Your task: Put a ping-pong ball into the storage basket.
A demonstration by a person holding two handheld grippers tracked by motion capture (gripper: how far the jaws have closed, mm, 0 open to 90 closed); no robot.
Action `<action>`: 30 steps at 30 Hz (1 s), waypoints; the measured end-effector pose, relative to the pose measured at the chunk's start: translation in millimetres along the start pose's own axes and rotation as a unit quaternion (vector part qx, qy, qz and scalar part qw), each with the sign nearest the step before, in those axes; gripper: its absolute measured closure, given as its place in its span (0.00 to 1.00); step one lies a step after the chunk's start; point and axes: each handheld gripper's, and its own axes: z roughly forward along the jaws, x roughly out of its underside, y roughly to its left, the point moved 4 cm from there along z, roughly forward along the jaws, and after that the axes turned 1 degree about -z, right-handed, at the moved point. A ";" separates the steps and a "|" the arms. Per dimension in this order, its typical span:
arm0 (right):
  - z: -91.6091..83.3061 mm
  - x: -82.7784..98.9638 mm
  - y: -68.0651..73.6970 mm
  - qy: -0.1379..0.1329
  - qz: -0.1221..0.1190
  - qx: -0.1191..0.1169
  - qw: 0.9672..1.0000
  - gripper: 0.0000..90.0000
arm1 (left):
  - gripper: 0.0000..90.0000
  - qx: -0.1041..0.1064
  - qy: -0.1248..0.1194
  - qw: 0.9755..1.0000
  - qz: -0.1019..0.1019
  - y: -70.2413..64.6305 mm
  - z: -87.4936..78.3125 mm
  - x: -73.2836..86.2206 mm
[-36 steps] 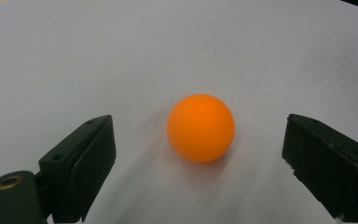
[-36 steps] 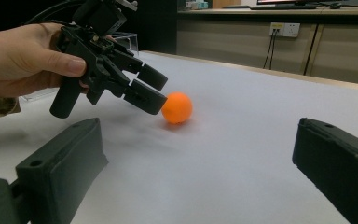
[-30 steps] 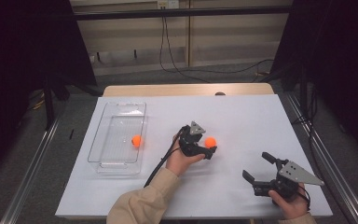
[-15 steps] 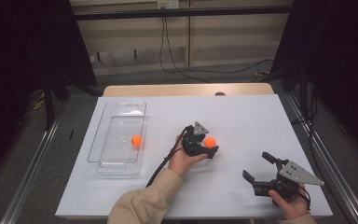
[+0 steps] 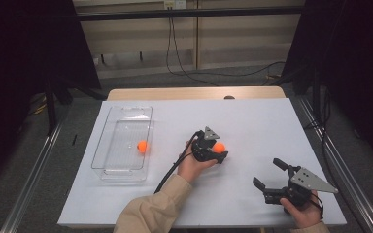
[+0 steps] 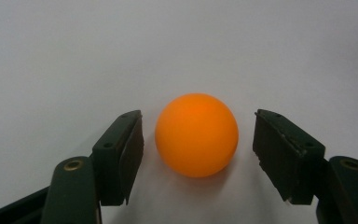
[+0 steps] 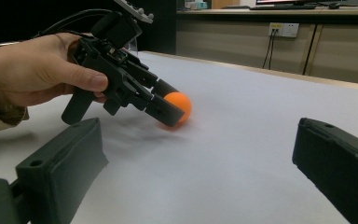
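left gripper view: orange ball [image 6: 196, 134] sits on the white table [image 6: 74, 56] between the spread fingers [image 6: 121, 149] of the left gripper [image 5: 215, 149], gaps both sides — nothing gripped. risk: one finger touches first, the round ball rolls out, or it squirts free if closed off-centre. right gripper [image 5: 271, 178] rests gaping, well apart. a second ball [image 5: 142, 146] lies in the clear tray [image 5: 108, 167].

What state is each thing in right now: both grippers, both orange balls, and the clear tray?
Left gripper: open, jaws either side of a ball, not touching it.
Right gripper: open, holding nothing, apart from the balls.
Ball on the table: resting on the white surface, not gripped.
Ball in the tray: lying inside.
Clear tray: upright, holds one ball.
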 end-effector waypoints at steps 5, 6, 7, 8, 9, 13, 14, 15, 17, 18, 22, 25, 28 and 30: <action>-0.1 0.3 -0.5 0.000 0.000 0.001 1.000 0.02 | 0.40 -0.001 0.002 1.000 0.000 1.0 1.6 0.4; -0.2 0.4 -0.4 0.000 0.001 0.001 1.000 0.02 | 0.40 -0.002 0.003 1.000 0.001 1.8 1.6 0.6; -0.2 0.4 -0.4 0.001 0.001 0.001 1.000 0.02 | 0.40 -0.003 0.003 1.000 0.001 2.3 1.8 0.6; -0.2 0.5 -0.4 0.001 0.000 0.001 1.000 0.02 | 0.40 -0.004 0.004 1.000 0.000 2.7 2.1 0.9; -0.2 0.5 -0.4 0.000 0.000 0.001 1.000 0.02 | 0.41 -0.002 0.003 1.000 -0.002 2.8 2.5 1.1; -0.2 0.7 -0.2 0.001 -0.001 0.000 1.000 0.02 | 0.44 0.001 0.002 1.000 -0.004 3.6 2.6 1.1; -0.3 0.6 -0.2 0.001 -0.001 0.000 1.000 0.02 | 0.45 0.002 0.001 1.000 -0.004 3.6 2.5 0.9; -0.4 0.5 -0.2 0.001 -0.001 0.001 1.000 0.02 | 0.45 0.002 0.002 1.000 -0.004 3.8 2.4 0.8; -0.5 0.7 -0.5 0.001 -0.002 0.002 1.000 0.02 | 0.47 0.003 0.001 1.000 -0.004 3.9 2.6 0.1; -0.6 0.8 -0.6 0.001 -0.001 0.002 1.000 0.02 | 0.47 0.004 0.002 1.000 -0.004 3.6 2.6 -0.1; -0.8 0.6 -0.7 0.001 -0.001 0.002 1.000 0.02 | 0.50 0.008 0.003 1.000 -0.004 2.2 3.9 0.4; -1.1 0.6 -0.9 0.000 0.001 0.003 1.000 0.02 | 0.55 0.010 0.009 1.000 -0.001 1.5 4.5 1.4; -1.3 0.7 -1.4 0.000 0.000 0.003 1.000 0.02 | 0.56 0.010 0.010 1.000 -0.004 1.3 4.2 1.4; -1.4 0.7 -1.3 -0.001 0.001 0.003 1.000 0.02 | 0.56 0.013 0.009 1.000 -0.003 0.6 4.1 1.5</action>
